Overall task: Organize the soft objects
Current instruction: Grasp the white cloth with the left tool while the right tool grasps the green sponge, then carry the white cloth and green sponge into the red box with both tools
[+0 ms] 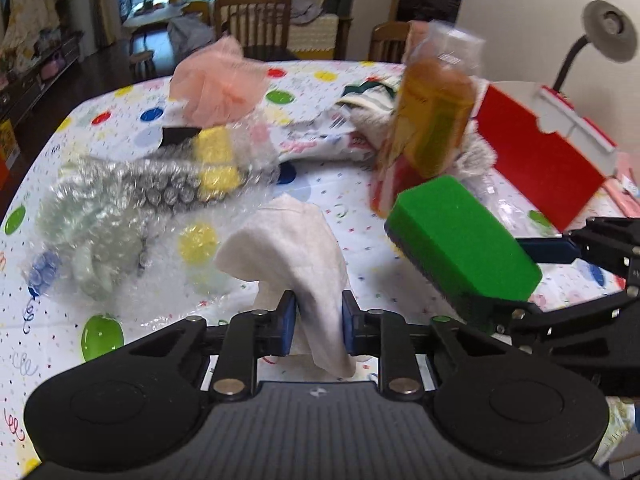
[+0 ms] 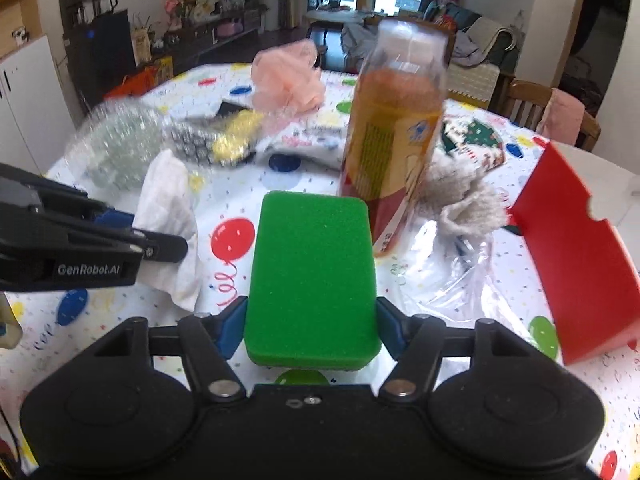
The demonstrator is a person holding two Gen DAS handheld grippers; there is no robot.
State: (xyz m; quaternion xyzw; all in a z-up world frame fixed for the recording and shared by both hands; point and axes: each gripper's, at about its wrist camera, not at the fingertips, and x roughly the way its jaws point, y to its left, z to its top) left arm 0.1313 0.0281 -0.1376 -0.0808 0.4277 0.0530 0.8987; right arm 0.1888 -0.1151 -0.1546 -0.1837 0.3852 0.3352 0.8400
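Observation:
My left gripper (image 1: pixel 319 322) is shut on a white cloth (image 1: pixel 292 240), which rises in a fold above the blue pads and hangs down below them. The same white cloth (image 2: pixel 168 208) shows at the left of the right wrist view, beside the left gripper (image 2: pixel 160 246). My right gripper (image 2: pixel 310 330) is shut on a green sponge (image 2: pixel 312 276) with a dark underside; the green sponge (image 1: pixel 460 236) sits off the table at the right of the left wrist view. A pink mesh puff (image 1: pixel 218 82), a grey knitted cloth (image 2: pixel 460 196) and a patterned fabric (image 1: pixel 320 140) lie on the table.
A tall bottle of orange liquid (image 2: pixel 394 132) stands just beyond the sponge. A red open box (image 2: pixel 576 248) stands at the right. Bubble wrap (image 1: pixel 120 200) over a yellow and black item lies at the left. The balloon-print tablecloth (image 1: pixel 340 208) covers the table. Wooden chairs stand behind.

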